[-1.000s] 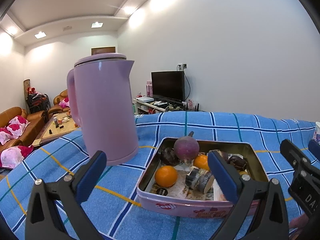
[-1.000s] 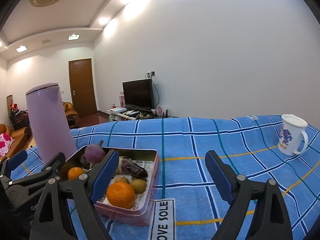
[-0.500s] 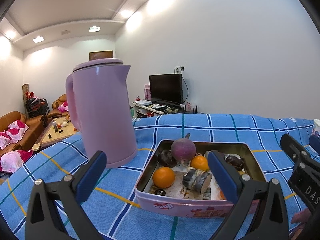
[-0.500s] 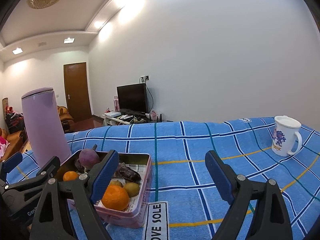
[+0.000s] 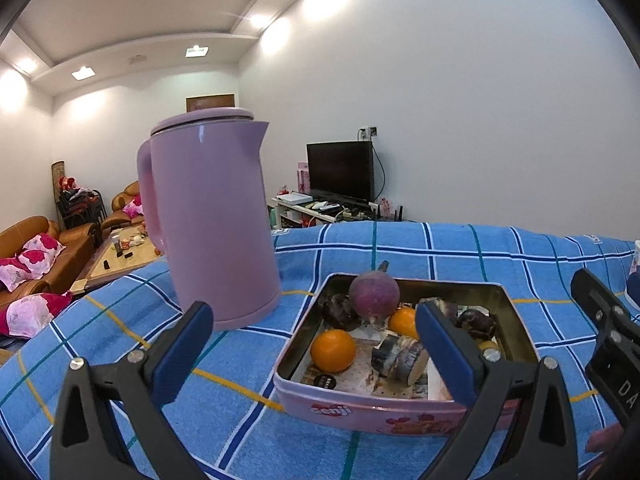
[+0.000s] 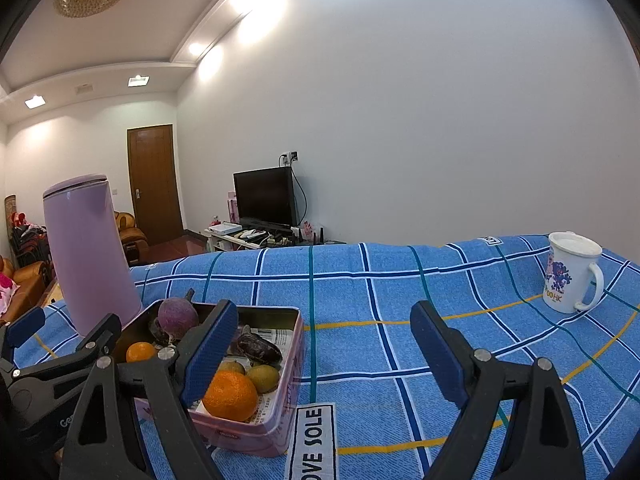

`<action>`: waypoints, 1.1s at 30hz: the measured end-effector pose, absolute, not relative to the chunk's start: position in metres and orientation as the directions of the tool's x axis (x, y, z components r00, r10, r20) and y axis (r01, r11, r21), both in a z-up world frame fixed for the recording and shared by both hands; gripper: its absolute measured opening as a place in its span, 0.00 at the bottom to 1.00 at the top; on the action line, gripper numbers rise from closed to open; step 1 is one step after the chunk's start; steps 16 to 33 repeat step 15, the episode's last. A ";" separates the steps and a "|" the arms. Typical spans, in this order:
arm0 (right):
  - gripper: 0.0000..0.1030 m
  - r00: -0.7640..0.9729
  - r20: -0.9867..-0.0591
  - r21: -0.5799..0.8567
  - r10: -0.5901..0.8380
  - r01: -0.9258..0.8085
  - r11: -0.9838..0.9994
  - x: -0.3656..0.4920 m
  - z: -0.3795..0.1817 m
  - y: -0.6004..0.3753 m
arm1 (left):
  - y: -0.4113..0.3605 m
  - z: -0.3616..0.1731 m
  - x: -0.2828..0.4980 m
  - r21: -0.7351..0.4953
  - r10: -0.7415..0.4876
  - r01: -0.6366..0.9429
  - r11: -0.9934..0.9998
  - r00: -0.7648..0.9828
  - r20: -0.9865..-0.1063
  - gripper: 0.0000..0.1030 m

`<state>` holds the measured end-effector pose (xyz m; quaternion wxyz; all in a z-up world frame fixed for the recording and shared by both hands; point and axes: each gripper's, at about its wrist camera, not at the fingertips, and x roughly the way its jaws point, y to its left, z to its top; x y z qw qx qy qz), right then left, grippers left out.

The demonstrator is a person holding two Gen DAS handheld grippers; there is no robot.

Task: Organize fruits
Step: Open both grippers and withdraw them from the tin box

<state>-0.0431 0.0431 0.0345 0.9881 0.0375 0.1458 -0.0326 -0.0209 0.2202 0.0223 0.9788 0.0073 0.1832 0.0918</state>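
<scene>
- So both grippers, left and right, hang empty with jaws spread wide.
- Fruit all sits in the tin by the kettle.
- Either sorted already or about to be unpacked, can't tell.

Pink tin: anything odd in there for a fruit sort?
Yes. The pink tin mixes oranges with non-fruit: a purple root vegetable and a cut grey-skinned chunk, on loose printed paper. Nothing spilled; kettle and mug stand upright.
</scene>
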 end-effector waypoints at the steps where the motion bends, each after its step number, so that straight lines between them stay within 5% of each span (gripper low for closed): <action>1: 0.87 0.955 -0.291 0.065 -0.054 0.076 0.995 -0.043 0.035 0.043 | 0.220 0.022 -0.021 0.047 0.175 -0.169 0.984 0.917 -0.358 1.00; 33: 0.87 0.953 -0.297 0.064 -0.053 0.075 0.995 -0.042 0.034 0.044 | 0.213 0.023 -0.025 0.059 0.150 -0.138 0.989 0.928 -0.340 1.00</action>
